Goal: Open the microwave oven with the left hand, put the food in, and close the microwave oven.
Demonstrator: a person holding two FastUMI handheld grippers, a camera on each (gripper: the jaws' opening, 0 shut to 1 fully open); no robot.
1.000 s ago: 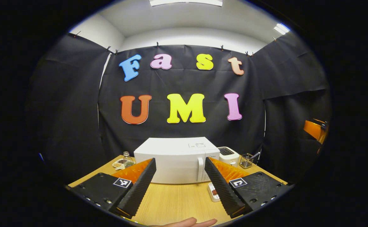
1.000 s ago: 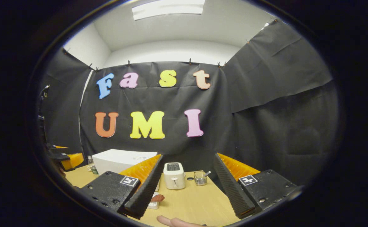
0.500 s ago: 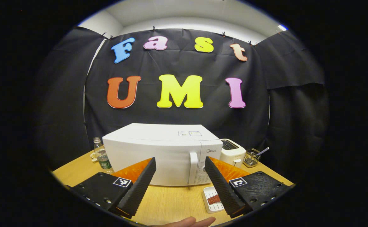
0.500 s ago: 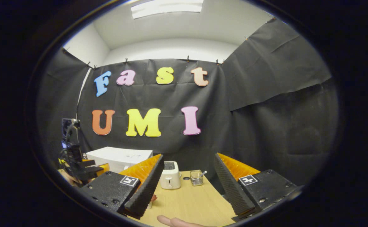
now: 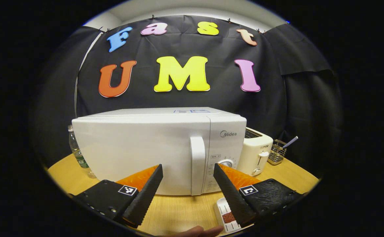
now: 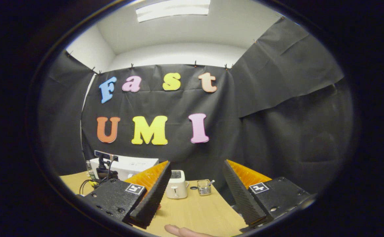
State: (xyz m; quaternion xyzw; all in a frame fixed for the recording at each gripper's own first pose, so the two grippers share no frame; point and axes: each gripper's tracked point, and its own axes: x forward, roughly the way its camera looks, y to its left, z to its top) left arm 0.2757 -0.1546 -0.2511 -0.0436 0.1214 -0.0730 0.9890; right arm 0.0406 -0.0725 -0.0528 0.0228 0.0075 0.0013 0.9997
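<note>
Tongs on the left [image 5: 188,194] stand wide apart and hold nothing, their two fingers framing the vertical door handle [image 5: 197,164] of the white microwave oven [image 5: 159,148] without touching it. That oven sits on the wooden bench [image 5: 178,210], door shut, its front facing the left gripper view and its long axis running side to side. Just right of it stands a white toaster [image 5: 256,153], then a small wire basket [image 5: 276,155]; a plastic bottle [image 5: 78,153] is at its left end. Food, a brownish piece in a white tray [image 5: 226,215], lies on the bench in front of the oven's control panel, partly behind the right finger. Right tongs [image 6: 196,194] are likewise spread and empty, above the bench and well apart from the toaster [image 6: 176,184].
</note>
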